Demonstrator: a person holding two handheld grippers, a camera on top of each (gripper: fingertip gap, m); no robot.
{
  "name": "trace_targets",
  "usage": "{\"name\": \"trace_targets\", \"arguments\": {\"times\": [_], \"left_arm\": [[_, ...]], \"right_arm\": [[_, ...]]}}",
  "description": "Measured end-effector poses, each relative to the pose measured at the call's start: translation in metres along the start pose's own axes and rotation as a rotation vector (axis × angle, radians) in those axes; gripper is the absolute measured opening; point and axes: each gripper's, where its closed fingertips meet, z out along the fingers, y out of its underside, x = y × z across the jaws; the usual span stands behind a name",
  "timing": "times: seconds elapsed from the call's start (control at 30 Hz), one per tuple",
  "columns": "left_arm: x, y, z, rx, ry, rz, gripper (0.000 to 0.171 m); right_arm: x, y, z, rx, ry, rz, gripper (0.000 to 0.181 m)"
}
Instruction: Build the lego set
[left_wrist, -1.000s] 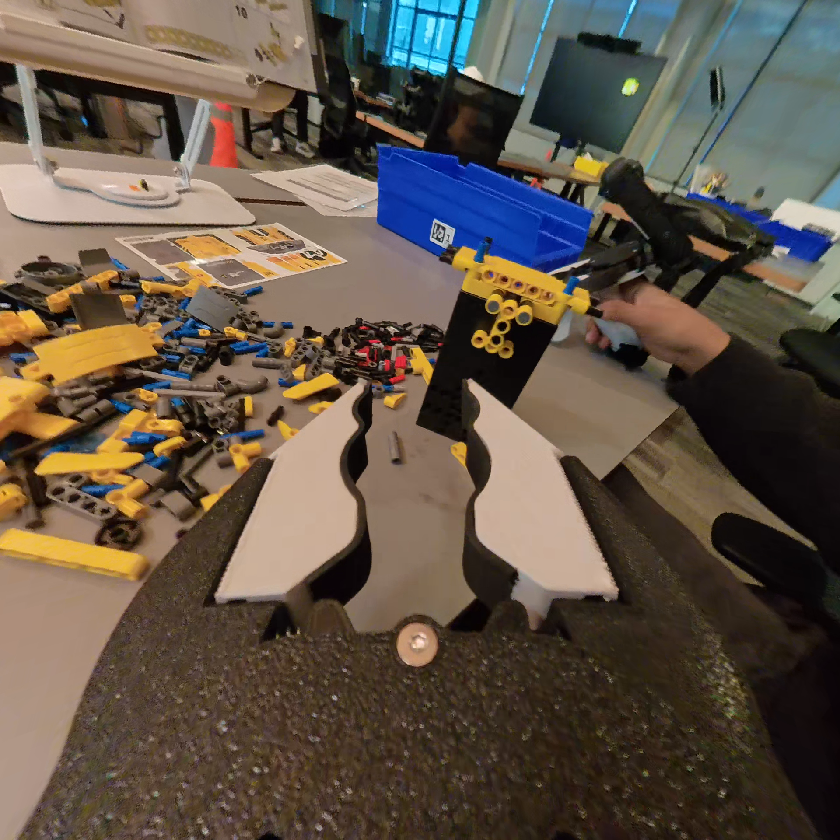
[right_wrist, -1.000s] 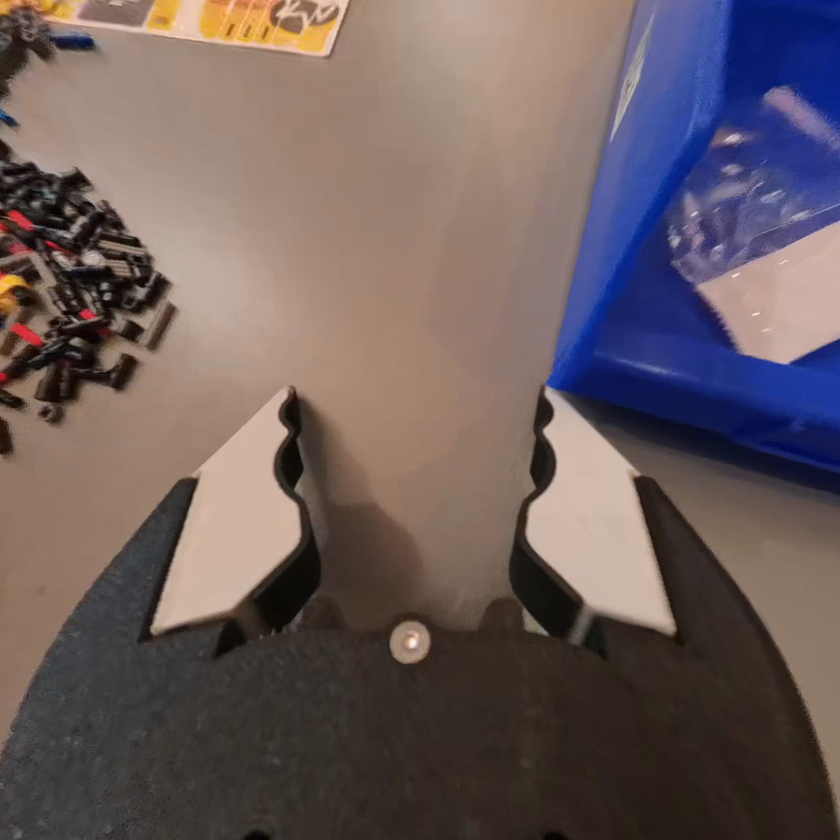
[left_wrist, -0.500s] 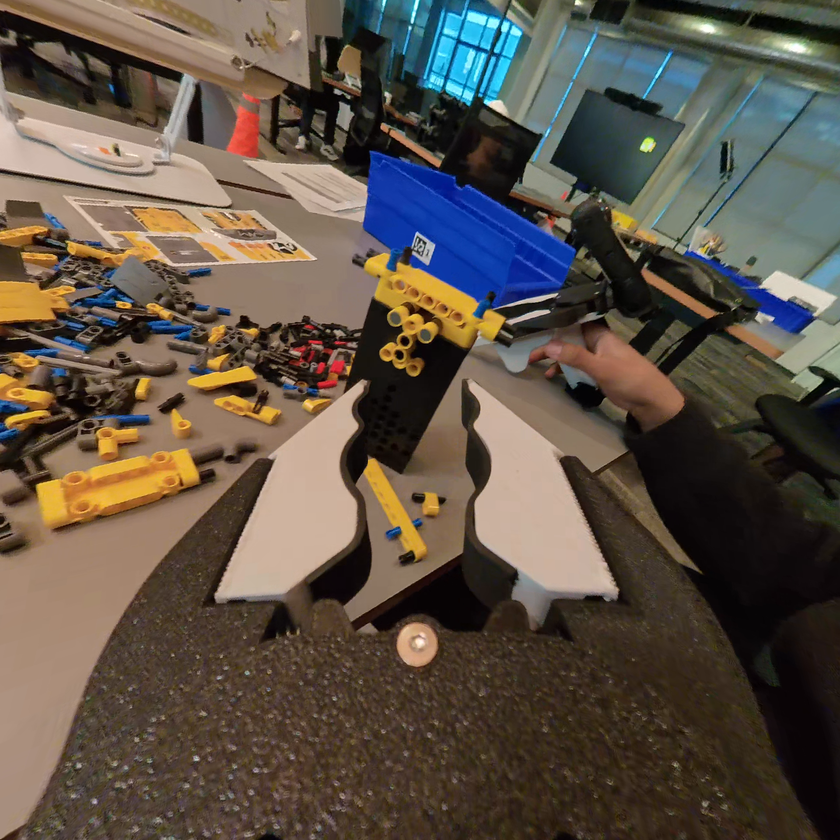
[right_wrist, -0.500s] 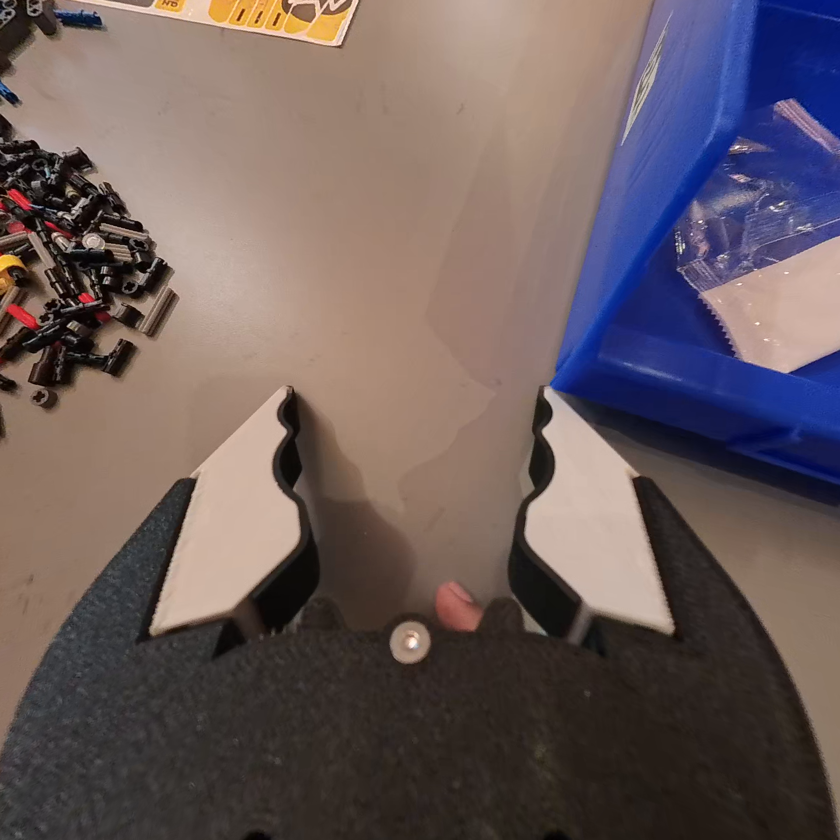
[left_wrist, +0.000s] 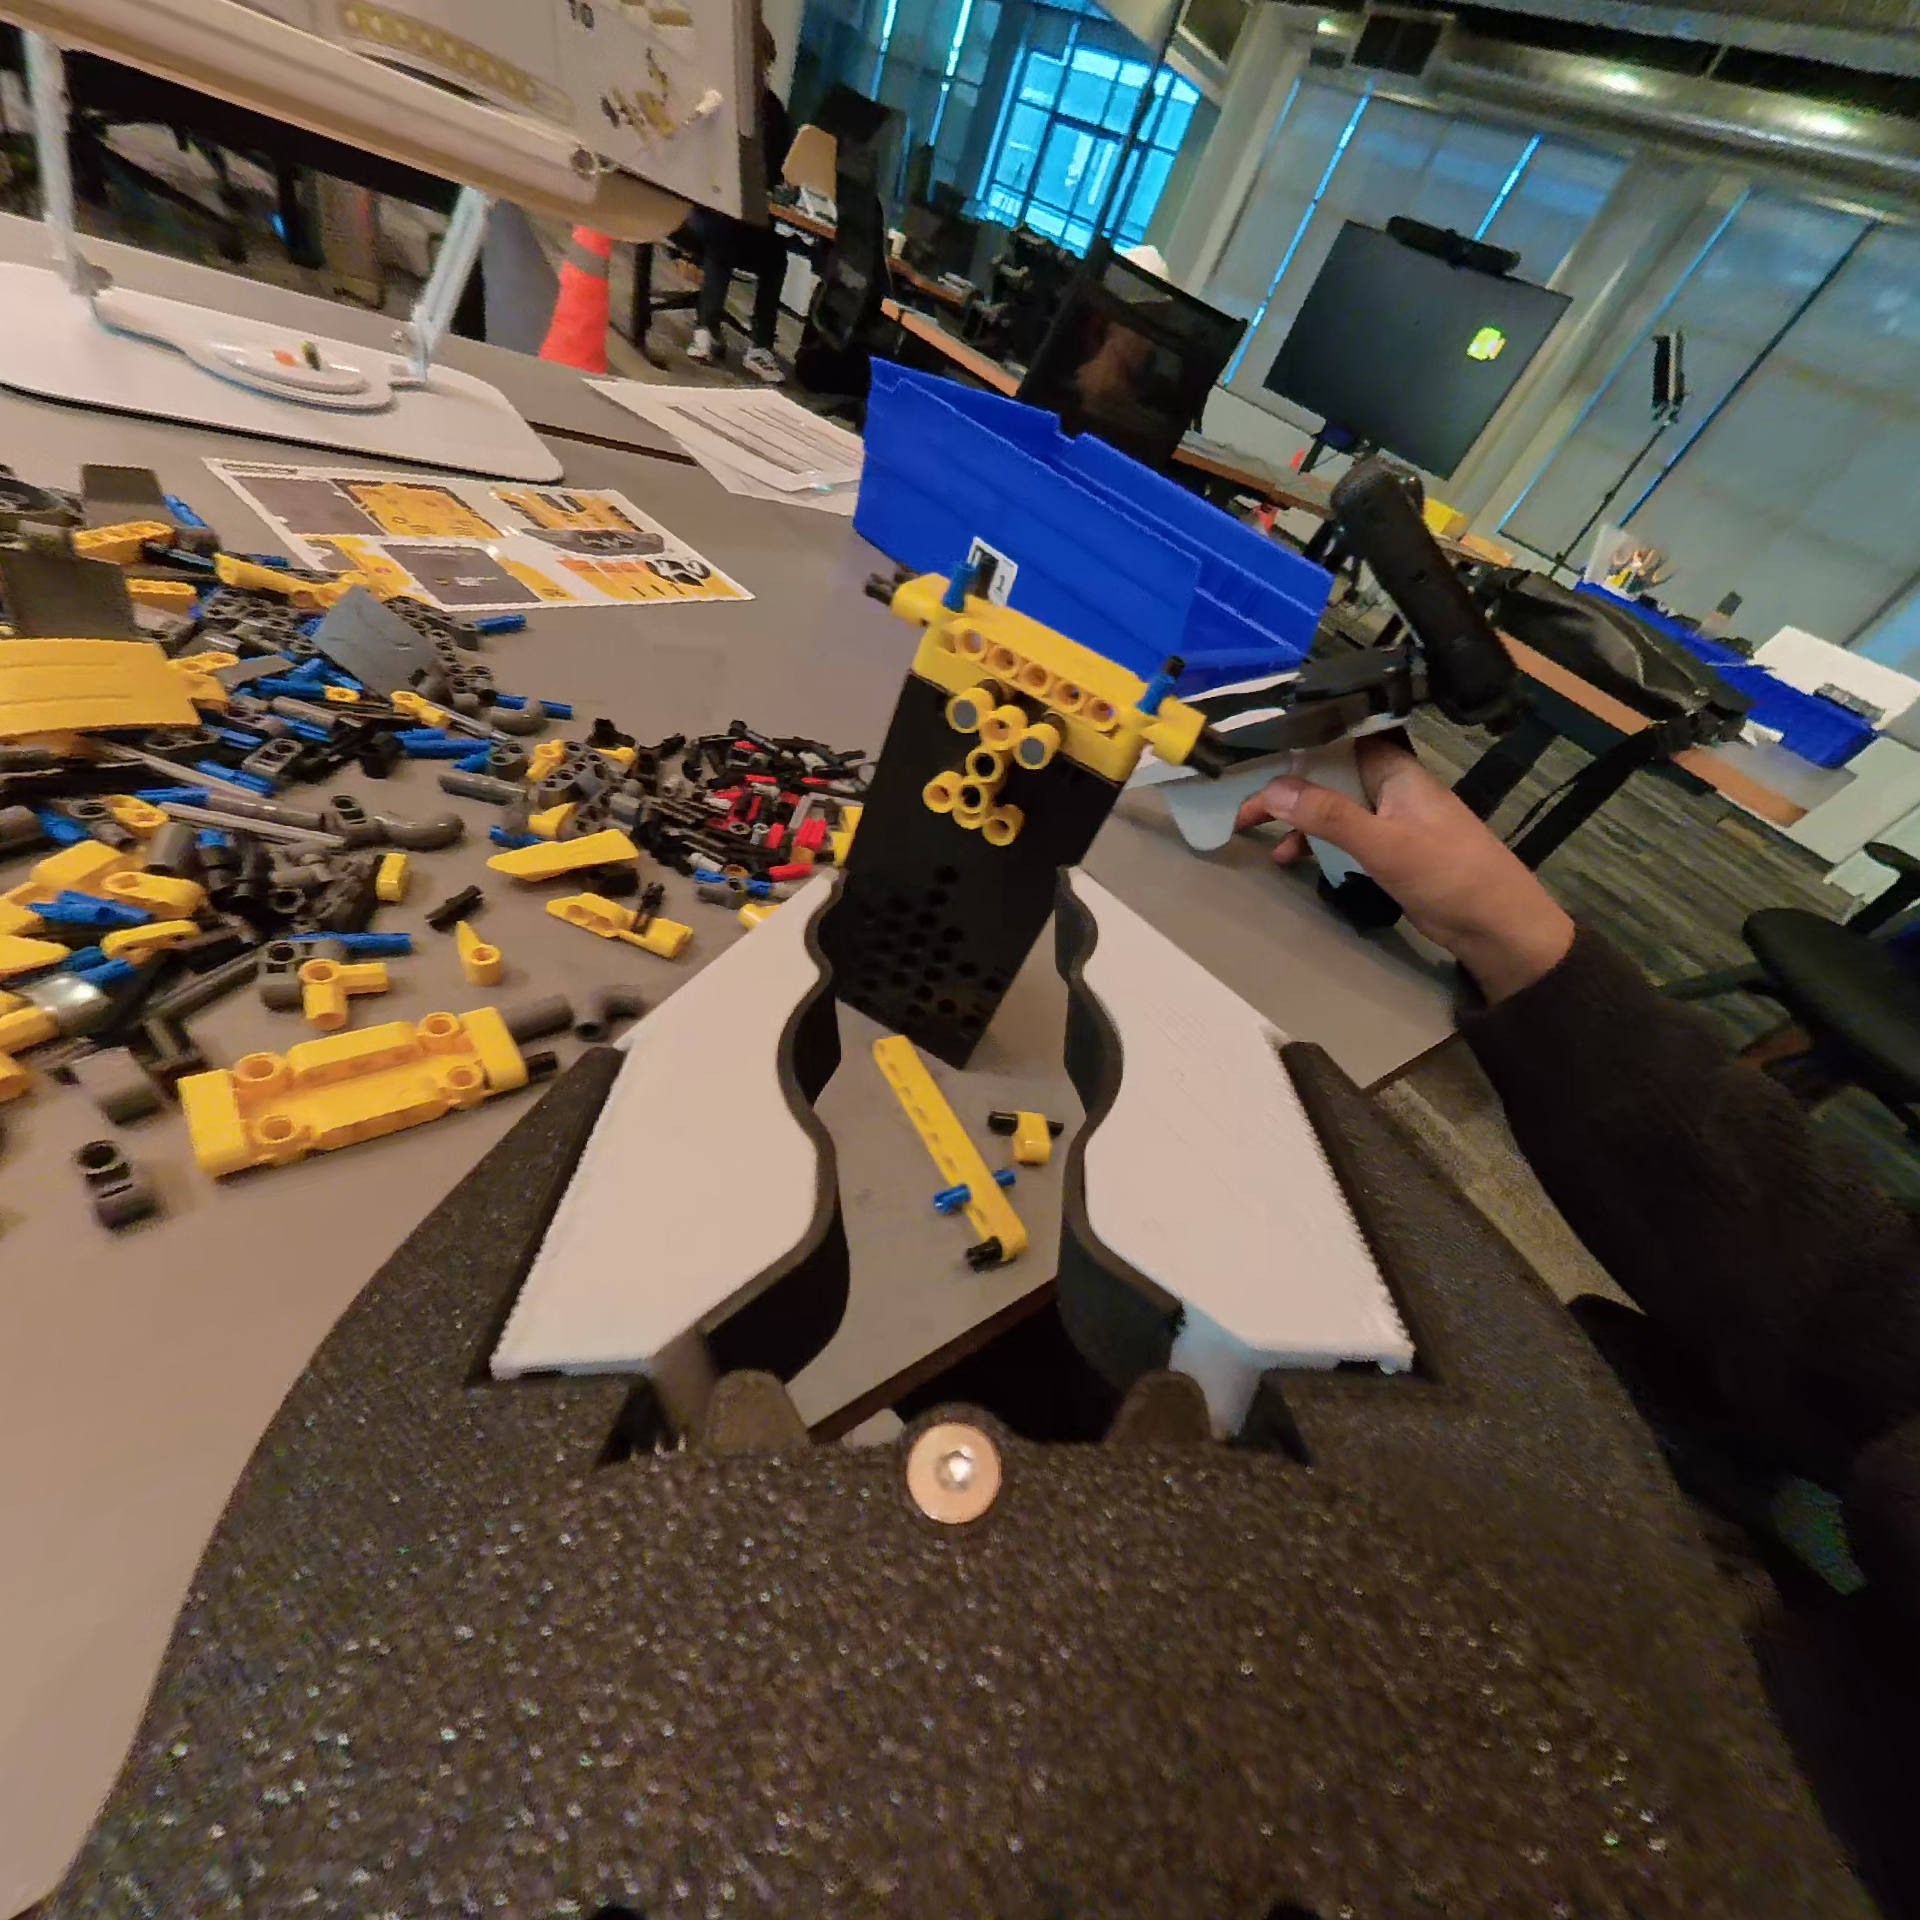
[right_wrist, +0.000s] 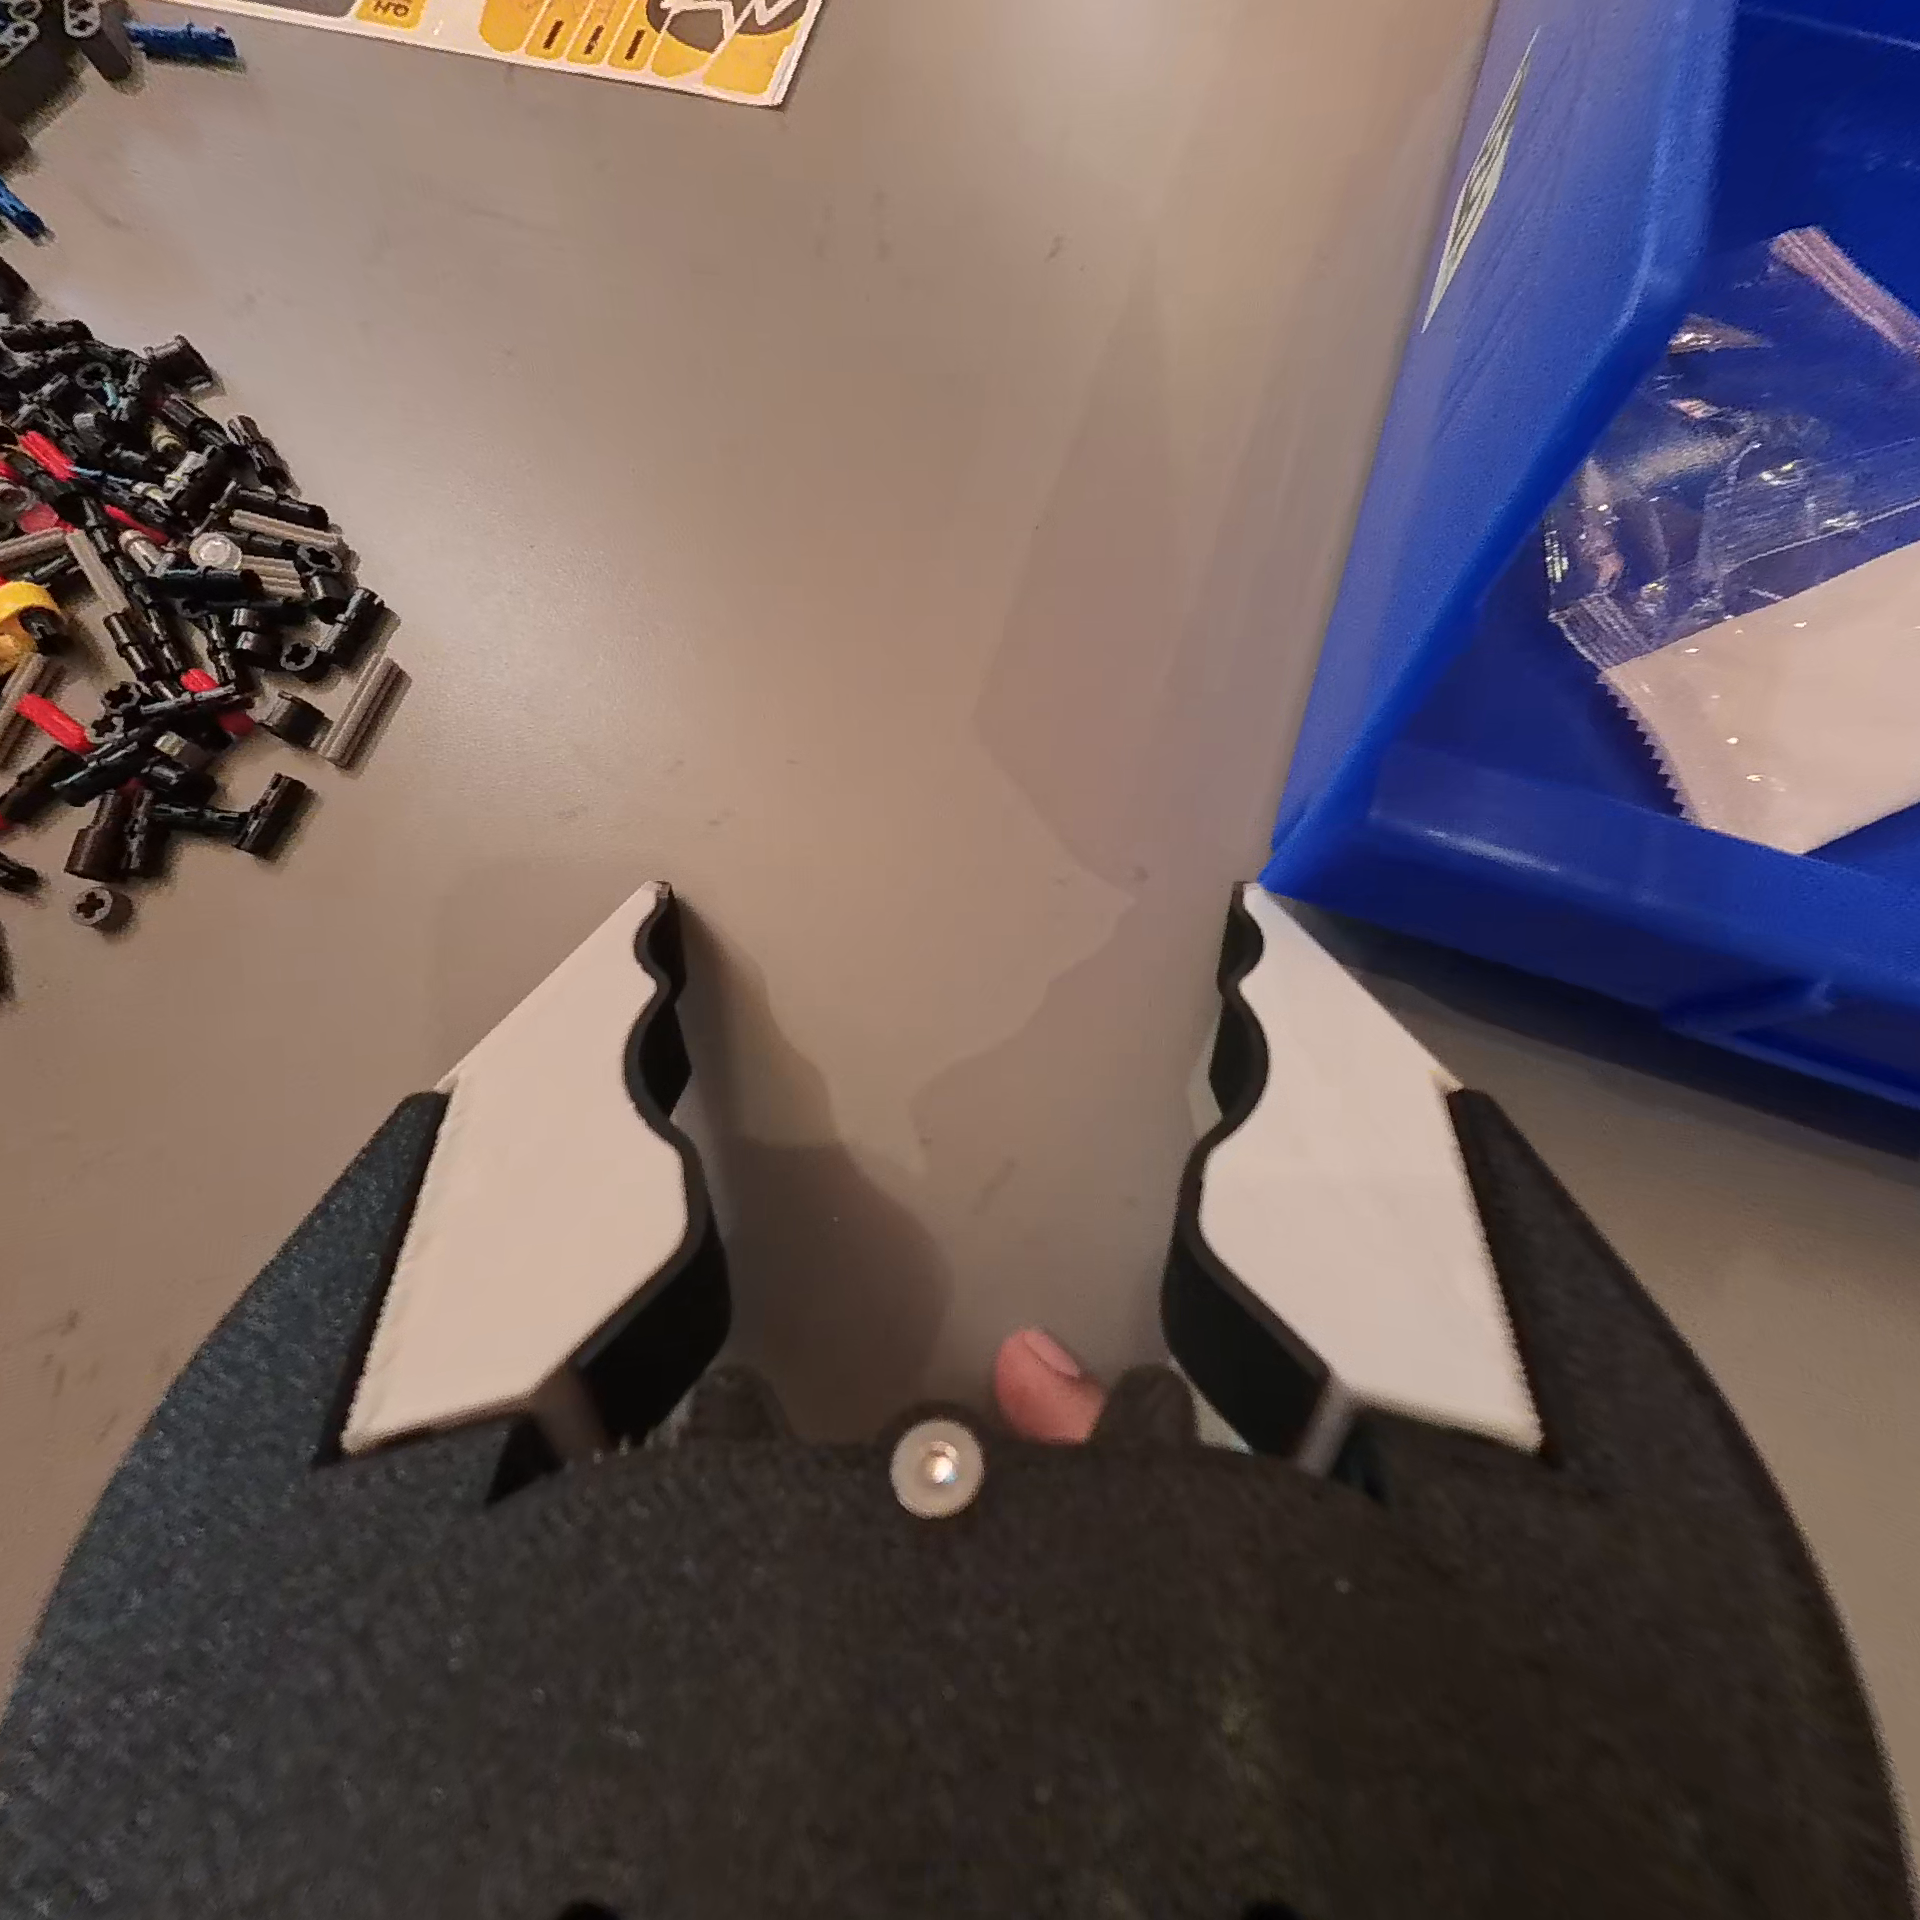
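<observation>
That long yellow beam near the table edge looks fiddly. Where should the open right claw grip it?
Take the yellow beam from above, jaws across its narrow width at mid-length. It lies flat on the table, long and thin; a blue pin sticks out sideways near its closer end, so stay clear.

Grey table (left_wrist: 665, 665) carries scattered building pieces (left_wrist: 312, 831), blue bin (right_wrist: 1558, 520), instruction sheet (left_wrist: 468, 540).
</observation>
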Motion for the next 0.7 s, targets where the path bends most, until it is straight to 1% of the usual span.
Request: {"name": "trace_targets", "arguments": {"times": [0.2, 0.3, 0.4, 0.7], "left_arm": [[-0.019, -0.005, -0.008, 0.031, -0.004, 0.000, 0.039], [-0.029, 0.003, -0.014, 0.050, -0.021, 0.002, 0.039], [-0.038, 0.013, -0.019, 0.034, -0.034, -0.001, 0.039], [-0.058, 0.012, -0.028, 0.089, -0.083, -0.019, 0.039]], "right_arm": [[0.000, 0.000, 0.000, 0.001, 0.002, -0.001, 0.103], [0.000, 0.000, 0.000, 0.001, 0.002, 0.000, 0.103], [0.000, 0.000, 0.000, 0.001, 0.003, -0.001, 0.103], [0.001, 0.000, 0.000, 0.000, 0.002, 0.001, 0.103]]}}
